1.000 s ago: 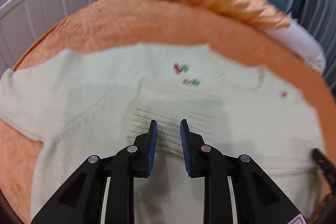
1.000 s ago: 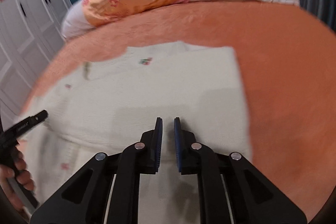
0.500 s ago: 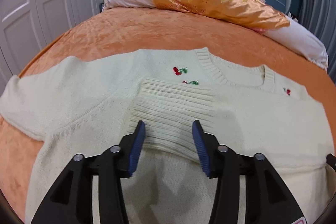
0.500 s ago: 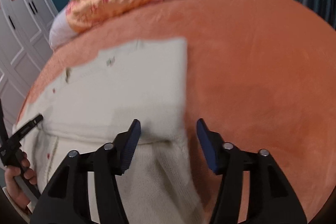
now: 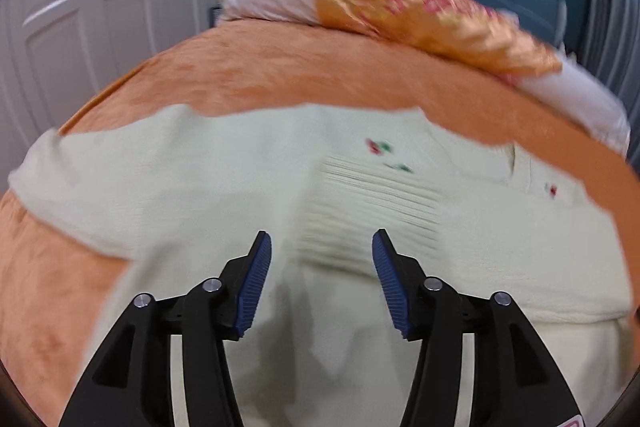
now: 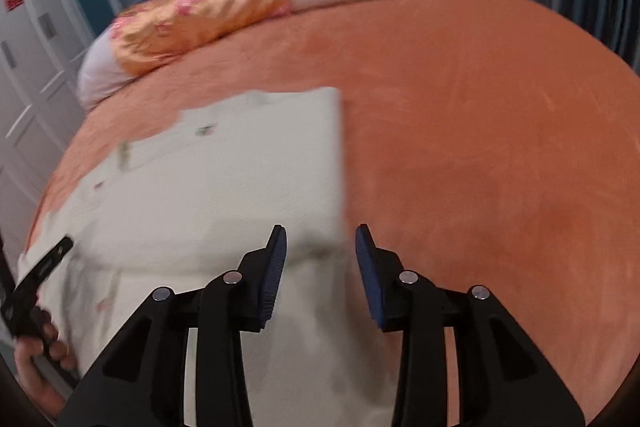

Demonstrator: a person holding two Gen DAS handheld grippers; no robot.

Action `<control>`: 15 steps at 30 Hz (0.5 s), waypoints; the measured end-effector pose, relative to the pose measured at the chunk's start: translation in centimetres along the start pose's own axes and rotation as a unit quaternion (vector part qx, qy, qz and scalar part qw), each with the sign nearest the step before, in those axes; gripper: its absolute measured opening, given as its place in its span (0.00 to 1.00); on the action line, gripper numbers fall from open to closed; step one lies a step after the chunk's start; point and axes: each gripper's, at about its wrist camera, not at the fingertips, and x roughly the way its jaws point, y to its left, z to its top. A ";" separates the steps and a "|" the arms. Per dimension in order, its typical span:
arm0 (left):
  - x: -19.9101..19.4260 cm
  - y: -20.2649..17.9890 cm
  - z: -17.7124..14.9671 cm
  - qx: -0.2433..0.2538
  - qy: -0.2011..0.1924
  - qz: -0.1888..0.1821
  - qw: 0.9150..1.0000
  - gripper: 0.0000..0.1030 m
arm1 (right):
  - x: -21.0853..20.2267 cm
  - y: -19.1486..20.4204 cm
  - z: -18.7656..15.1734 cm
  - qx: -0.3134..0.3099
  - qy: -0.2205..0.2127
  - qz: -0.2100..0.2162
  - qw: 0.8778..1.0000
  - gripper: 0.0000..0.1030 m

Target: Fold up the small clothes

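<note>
Your left tool [image 5: 322, 247] has just been opening; its ribbed blue pads [image 5: 256, 283] stand apart over the cream knit sweater [image 5: 224, 187], gripping nothing. The sweater lies flat across the frame's middle on the fuzzy orange bed [image 5: 280, 75], one sleeve with a ribbed cuff [image 5: 372, 211] folded across its chest beside small cherry motifs. Your right tool [image 6: 321, 243] has also just opened, empty, above the sweater's straight folded edge [image 6: 338, 163]. A glossy orange pillow [image 6: 216, 11] sits upper left.

Sweater [image 5: 224, 187] on bed [image 5: 280, 75], pillows [image 5: 420, 15] behind
</note>
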 end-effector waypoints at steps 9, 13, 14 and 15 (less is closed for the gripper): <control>-2.4 24.7 4.1 -0.178 0.000 0.109 0.978 0.72 | -2.6 6.0 -10.6 -0.102 0.049 0.062 0.992 0.45; 0.0 34.7 5.3 -0.262 0.036 0.158 0.951 0.71 | -2.4 6.4 -11.8 -0.125 0.025 0.062 0.990 0.58; 0.6 37.0 5.1 -0.290 0.040 0.152 0.944 0.71 | -2.2 6.5 -11.8 -0.129 0.027 0.066 0.989 0.60; 1.1 38.3 4.9 -0.309 0.045 0.147 0.939 0.70 | -2.1 6.5 -11.8 -0.132 0.027 0.069 0.989 0.64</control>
